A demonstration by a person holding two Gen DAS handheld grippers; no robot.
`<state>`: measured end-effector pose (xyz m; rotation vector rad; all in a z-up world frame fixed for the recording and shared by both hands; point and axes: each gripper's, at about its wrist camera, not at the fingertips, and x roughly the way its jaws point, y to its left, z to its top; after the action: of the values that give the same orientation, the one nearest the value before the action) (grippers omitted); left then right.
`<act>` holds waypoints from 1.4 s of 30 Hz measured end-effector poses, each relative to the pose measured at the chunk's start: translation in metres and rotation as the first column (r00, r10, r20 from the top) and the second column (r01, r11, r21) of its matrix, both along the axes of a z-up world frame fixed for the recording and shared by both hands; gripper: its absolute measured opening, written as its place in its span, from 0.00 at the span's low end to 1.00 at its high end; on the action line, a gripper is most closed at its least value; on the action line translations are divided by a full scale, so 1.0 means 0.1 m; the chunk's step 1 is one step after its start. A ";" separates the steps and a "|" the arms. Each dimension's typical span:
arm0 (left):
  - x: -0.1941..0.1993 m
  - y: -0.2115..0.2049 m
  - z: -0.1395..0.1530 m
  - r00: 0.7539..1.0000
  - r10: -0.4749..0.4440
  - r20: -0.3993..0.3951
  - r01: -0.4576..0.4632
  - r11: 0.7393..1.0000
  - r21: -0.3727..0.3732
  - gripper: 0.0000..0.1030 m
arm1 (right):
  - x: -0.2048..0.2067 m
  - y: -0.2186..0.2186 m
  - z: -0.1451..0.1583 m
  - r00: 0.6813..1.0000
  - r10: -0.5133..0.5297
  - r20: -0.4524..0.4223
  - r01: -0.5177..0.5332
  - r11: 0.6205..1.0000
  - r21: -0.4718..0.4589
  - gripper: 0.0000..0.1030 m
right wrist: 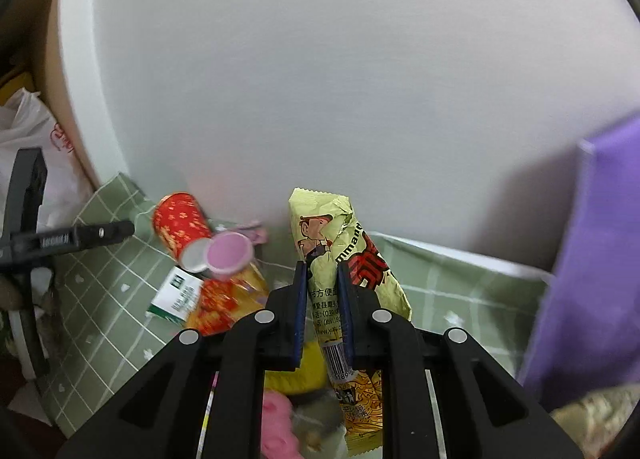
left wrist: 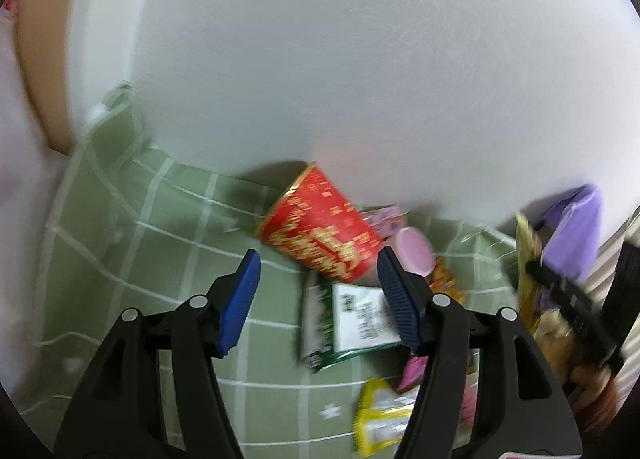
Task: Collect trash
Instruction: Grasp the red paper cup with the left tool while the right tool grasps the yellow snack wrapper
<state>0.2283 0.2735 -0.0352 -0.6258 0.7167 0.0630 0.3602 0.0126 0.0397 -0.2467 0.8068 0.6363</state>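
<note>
My right gripper (right wrist: 323,303) is shut on a yellow snack wrapper (right wrist: 340,243) and holds it upright above the green checked cloth (right wrist: 100,279). My left gripper (left wrist: 318,291) is open and empty, just above a red paper cup (left wrist: 320,235) lying on its side. The cup also shows in the right wrist view (right wrist: 180,225). Beside it lie a pink lid (left wrist: 414,251), a green-and-white packet (left wrist: 348,319), a yellow wrapper (left wrist: 380,423) and a small pink wrapper (left wrist: 412,375). The right gripper with its wrapper shows at the right of the left wrist view (left wrist: 532,283).
A white wall (left wrist: 360,59) stands right behind the cloth. A purple box (right wrist: 588,259) stands at the right. A white plastic bag (right wrist: 32,155) lies off the cloth's left edge. An orange-red packet (right wrist: 224,299) lies under the pink lid (right wrist: 229,250).
</note>
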 end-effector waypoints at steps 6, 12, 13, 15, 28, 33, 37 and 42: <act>0.46 -0.03 -0.08 0.994 0.062 -0.088 -0.064 0.998 -0.028 0.58 | -0.14 -0.34 -0.09 0.996 -0.086 0.007 0.086 0.995 -0.047 0.15; 0.66 0.04 -0.17 0.977 0.135 -0.164 -0.141 0.990 -0.023 0.61 | -0.21 -0.51 -0.24 0.989 -0.139 -0.043 0.136 0.989 -0.061 0.15; 0.68 0.06 -0.20 0.974 0.139 -0.176 -0.147 0.989 -0.032 0.61 | -0.20 -0.53 -0.25 0.988 -0.148 -0.053 0.144 0.988 -0.059 0.15; 0.70 0.08 -0.24 0.974 0.139 -0.178 -0.151 0.987 -0.057 0.62 | -0.18 -0.56 -0.27 0.985 -0.161 -0.063 0.157 0.986 -0.059 0.15; 0.61 0.20 -0.26 0.979 0.116 -0.169 -0.140 0.981 -0.134 0.51 | -0.17 -0.45 -0.32 0.989 -0.130 -0.068 0.125 0.990 -0.067 0.15; 0.45 0.11 -0.05 0.990 0.100 -0.103 -0.109 0.991 -0.081 0.50 | -0.22 -0.51 -0.25 0.991 -0.127 -0.048 0.125 0.991 -0.043 0.15; 0.31 -0.01 0.16 0.997 0.072 -0.040 -0.073 0.997 -0.028 0.50 | -0.28 -0.57 -0.17 0.992 -0.125 -0.022 0.125 0.992 -0.023 0.15; 0.16 -0.18 0.46 0.999 0.009 0.044 -0.013 0.997 0.079 0.50 | -0.39 -0.66 -0.01 0.991 -0.132 0.013 0.132 0.991 0.006 0.15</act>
<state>0.2440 0.2557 0.0111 -0.5535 0.6651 0.0870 0.3214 -0.0533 0.0383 -0.1909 0.8013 0.5117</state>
